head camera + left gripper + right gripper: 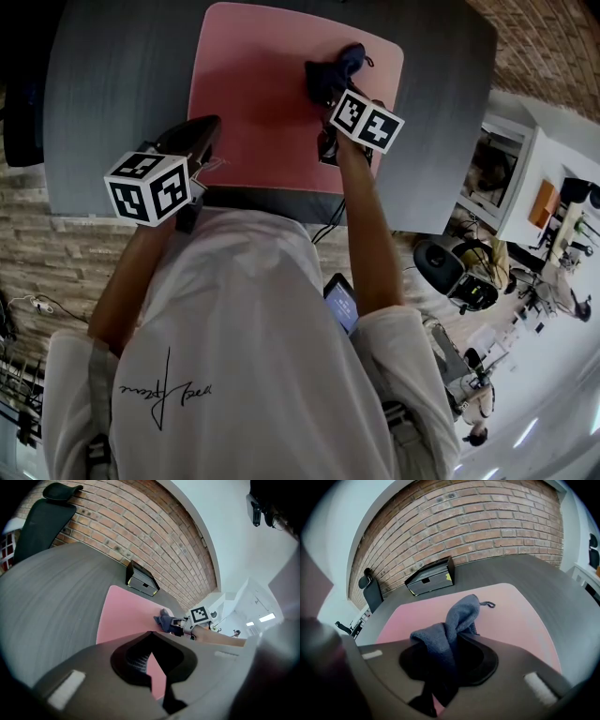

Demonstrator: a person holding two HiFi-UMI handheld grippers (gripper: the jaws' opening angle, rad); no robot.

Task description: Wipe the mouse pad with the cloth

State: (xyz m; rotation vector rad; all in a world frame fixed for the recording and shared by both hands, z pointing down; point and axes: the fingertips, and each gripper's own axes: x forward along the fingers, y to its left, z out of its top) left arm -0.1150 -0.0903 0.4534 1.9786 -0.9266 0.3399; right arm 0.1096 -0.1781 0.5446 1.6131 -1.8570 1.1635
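Closest to the person, the left gripper [204, 129] sits low at the near left corner of the pink mouse pad [253, 94], jaws drawn together with nothing between them. My guess is it is there to pin the pad while the other hand works, though from this angle I can't be sure it actually touches the pad.

Further out, the right gripper [330, 94] is clamped on the dark blue cloth [454, 620]. The cloth is bunched up through the jaws, its free end lying on the pad's far right part. Gripped in a wad like that, it gives a firm lump to drag across the surface.

The pad lies flat with rounded corners, on a dark grey desk [122, 84] with a faint grain. A black box [431, 576] stands just beyond the pad's far edge. Behind the desk runs a brick wall [478, 522], with a black office chair [44, 520] off to the left.
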